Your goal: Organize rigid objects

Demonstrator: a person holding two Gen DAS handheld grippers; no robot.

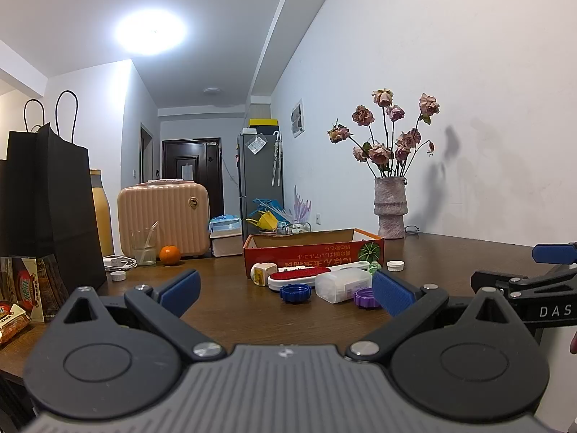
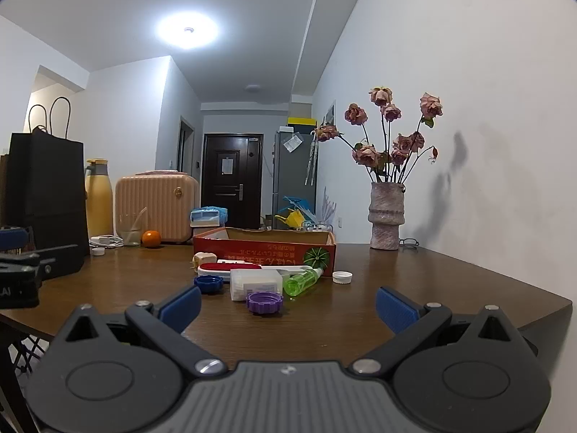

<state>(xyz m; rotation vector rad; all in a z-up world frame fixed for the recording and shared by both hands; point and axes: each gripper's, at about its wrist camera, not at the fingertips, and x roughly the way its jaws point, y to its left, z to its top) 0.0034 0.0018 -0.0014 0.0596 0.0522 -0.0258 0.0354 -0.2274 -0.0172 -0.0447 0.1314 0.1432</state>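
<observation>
I read "DAS" in white letters on the right gripper (image 1: 541, 290) at the right edge of my left view. The red box (image 2: 265, 249) at mid-table carries upside-down East Asian print that I cannot make out. The snack packets (image 1: 25, 288) at near left have illegible lettering.

On the worktop (image 2: 450, 288) we see a cardboard box (image 2: 265, 245) toward the back, with a vase of dried roses (image 2: 386, 216) to its right by the wall. Just before the box lie a lint brush (image 2: 230, 270), a clear plastic case (image 2: 256, 283) and a spray bottle (image 2: 301, 281) on its side. Two bottle caps (image 2: 264, 302) sit nearest us, a third cap (image 2: 342, 276) lies right of the bottle. Far left stand a paper bag (image 1: 47, 198), a suitcase (image 1: 164, 216) and a tangerine (image 1: 169, 254).
</observation>
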